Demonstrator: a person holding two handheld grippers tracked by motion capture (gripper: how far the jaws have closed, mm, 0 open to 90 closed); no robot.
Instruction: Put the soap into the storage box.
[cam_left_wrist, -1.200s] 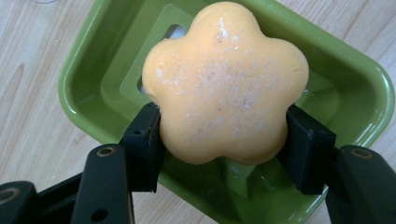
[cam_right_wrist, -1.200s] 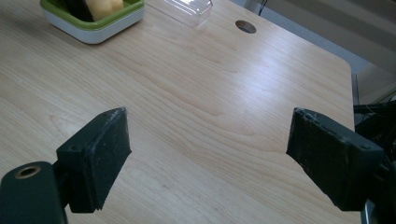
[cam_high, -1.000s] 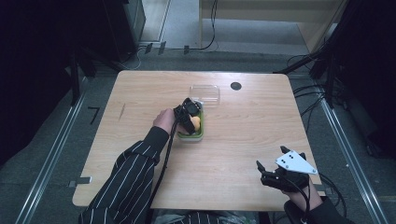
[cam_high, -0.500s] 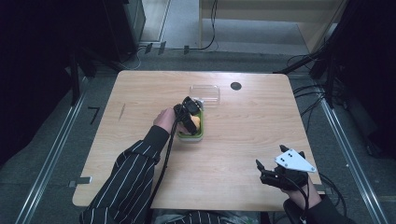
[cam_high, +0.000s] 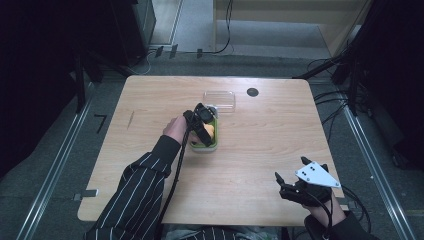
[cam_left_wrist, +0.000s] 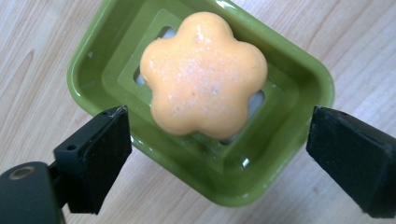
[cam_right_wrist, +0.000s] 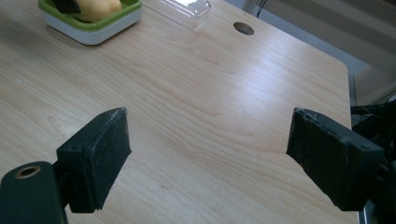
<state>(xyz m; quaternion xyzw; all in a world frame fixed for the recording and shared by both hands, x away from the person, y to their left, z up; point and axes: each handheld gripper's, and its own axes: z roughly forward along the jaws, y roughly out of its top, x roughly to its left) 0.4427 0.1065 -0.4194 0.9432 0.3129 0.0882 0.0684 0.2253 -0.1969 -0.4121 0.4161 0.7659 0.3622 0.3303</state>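
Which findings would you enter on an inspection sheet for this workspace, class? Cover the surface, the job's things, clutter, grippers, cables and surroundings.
Surface: wooden table, light grain, with a round hole near the far edge.
Job's things: orange flower-shaped soap lying in the green soap dish; clear plastic lid on the table just beyond the dish.
Clutter: nothing seen.
Grippers: left gripper over the dish, its jaws have just been opening, wide apart and clear of the soap; right gripper open above bare wood near the front right corner.
Cables: a black cable trails from the left gripper along the striped sleeve.
Surroundings: grey floor, metal rails, dark equipment around the table.
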